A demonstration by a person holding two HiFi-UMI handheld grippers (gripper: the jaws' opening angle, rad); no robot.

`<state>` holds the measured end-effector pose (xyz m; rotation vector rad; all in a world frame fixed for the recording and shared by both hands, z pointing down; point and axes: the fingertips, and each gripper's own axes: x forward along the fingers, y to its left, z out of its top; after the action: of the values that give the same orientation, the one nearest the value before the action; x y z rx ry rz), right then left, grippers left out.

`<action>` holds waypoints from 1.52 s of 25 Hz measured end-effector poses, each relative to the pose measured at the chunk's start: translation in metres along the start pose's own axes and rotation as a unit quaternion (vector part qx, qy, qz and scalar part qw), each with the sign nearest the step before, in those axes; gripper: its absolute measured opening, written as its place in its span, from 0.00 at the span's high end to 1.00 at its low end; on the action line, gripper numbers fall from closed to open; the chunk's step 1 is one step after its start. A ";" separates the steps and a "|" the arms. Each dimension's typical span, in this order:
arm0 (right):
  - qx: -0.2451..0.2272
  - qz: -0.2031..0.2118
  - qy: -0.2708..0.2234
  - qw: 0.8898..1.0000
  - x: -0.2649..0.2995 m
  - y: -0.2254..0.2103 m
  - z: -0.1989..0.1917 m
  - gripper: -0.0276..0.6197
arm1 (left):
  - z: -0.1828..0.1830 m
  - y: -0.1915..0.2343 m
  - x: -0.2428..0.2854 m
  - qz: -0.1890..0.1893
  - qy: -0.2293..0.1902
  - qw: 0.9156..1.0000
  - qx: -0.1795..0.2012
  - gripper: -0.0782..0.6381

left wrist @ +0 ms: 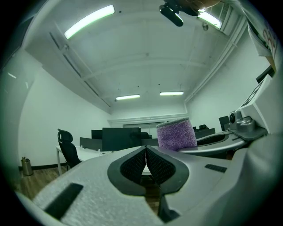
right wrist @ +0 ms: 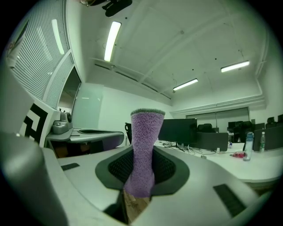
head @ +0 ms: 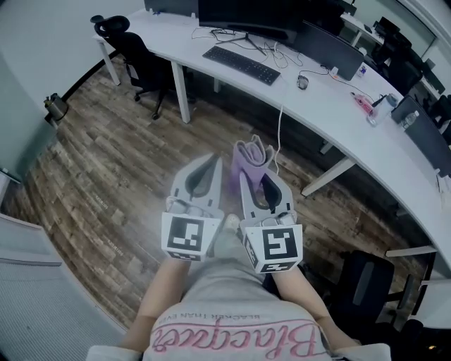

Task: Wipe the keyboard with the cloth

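A folded purple cloth (head: 252, 158) stands up from my right gripper (head: 255, 176), whose jaws are shut on it; in the right gripper view the cloth (right wrist: 143, 150) rises between the dark pads. My left gripper (head: 208, 166) is held beside it over the wooden floor, shut with nothing between its jaws (left wrist: 146, 150); the cloth (left wrist: 176, 134) shows to its right there. The black keyboard (head: 241, 64) lies on the white curved desk (head: 317, 106), far ahead of both grippers.
A monitor (head: 243, 14) stands behind the keyboard, with a mouse (head: 302, 82) and cables to its right. A black office chair (head: 137, 60) sits at the desk's left end, another chair (head: 366, 285) at the lower right. A white cable (head: 279, 134) hangs from the desk.
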<state>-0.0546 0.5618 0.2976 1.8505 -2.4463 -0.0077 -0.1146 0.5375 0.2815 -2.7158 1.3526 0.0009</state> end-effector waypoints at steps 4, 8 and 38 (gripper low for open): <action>-0.003 0.008 0.005 1.000 0.035 -0.017 0.002 0.82 | -0.002 0.018 0.032 0.011 0.000 1.000 -0.007 0.88; -0.007 0.019 0.008 1.000 0.073 -0.034 0.004 0.82 | -0.004 0.040 0.069 0.022 0.000 1.000 -0.006 0.88; 0.001 0.023 0.028 0.999 0.277 -0.132 -0.002 0.82 | -0.037 0.141 0.267 0.026 0.017 0.999 -0.021 0.88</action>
<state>-0.0023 0.2594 0.3083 1.7689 -2.4518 0.0501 -0.0675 0.2370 0.2919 -2.7246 1.4491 -0.0124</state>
